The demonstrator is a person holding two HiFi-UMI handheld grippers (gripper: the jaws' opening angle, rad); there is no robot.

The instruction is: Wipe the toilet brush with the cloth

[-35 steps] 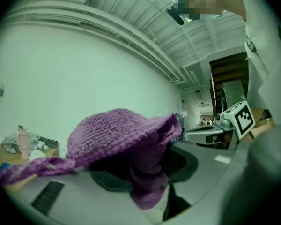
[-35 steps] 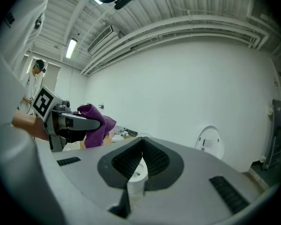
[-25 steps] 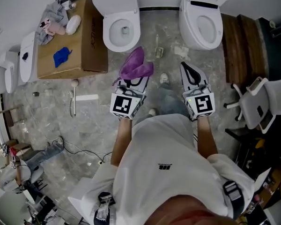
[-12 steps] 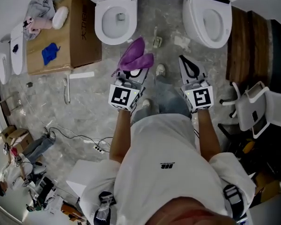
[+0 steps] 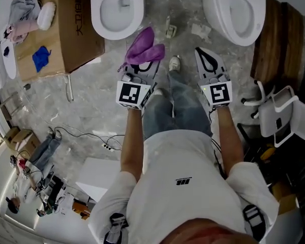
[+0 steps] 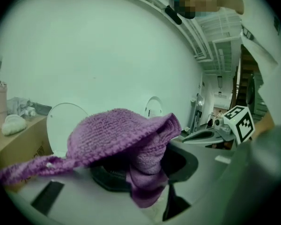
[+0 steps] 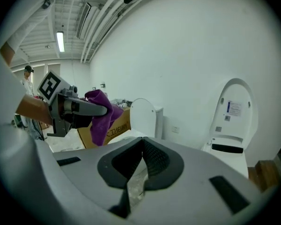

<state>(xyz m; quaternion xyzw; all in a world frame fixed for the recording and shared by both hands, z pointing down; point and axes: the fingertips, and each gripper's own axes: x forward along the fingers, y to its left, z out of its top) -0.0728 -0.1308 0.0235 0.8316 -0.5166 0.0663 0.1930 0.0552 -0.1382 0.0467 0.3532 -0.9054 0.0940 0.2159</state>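
Between two white ceramic toilet bowls [image 5: 117, 9], on the grey marbled floor [image 5: 101, 111]: one slim pale toilet brush [image 5: 169, 28], apparently upright in a small holder. It is too small to read in detail, so the identification is a judgement. It stands untouched, ahead of both grippers and apart from them.

Left gripper [image 5: 141, 67]: jaws clamped on a purple knitted cloth [image 5: 144, 47]. They stand fairly wide around the wad. The left gripper view shows the cloth [image 6: 117, 135] bunched between the pads and hooding over the tips of the gripper [image 6: 140, 168], with one loose tail trailing to the side.

Right gripper [image 5: 204, 57]: jaws closed flat together with nothing between them, as the right gripper view confirms [image 7: 143, 153].

Step in hand, as judged: the approach to the brush. Wiping has not begun.

Handling notes:
- The right jaws must part before they can take the handle.
- A grip high on the handle would leave the shaft free for the cloth.
- The wad should wrap around the shaft and stroke along it, not dab at it.
- The loose tail could drag on the floor or snag on the holder.

Pose: both forearms reach forward and downward from a person in a white T-shirt [image 5: 183, 187], roughly parallel. Both grippers point toward the toilets, tipped a little below level. The marker cubes face up, and the tips converge slightly toward the brush.
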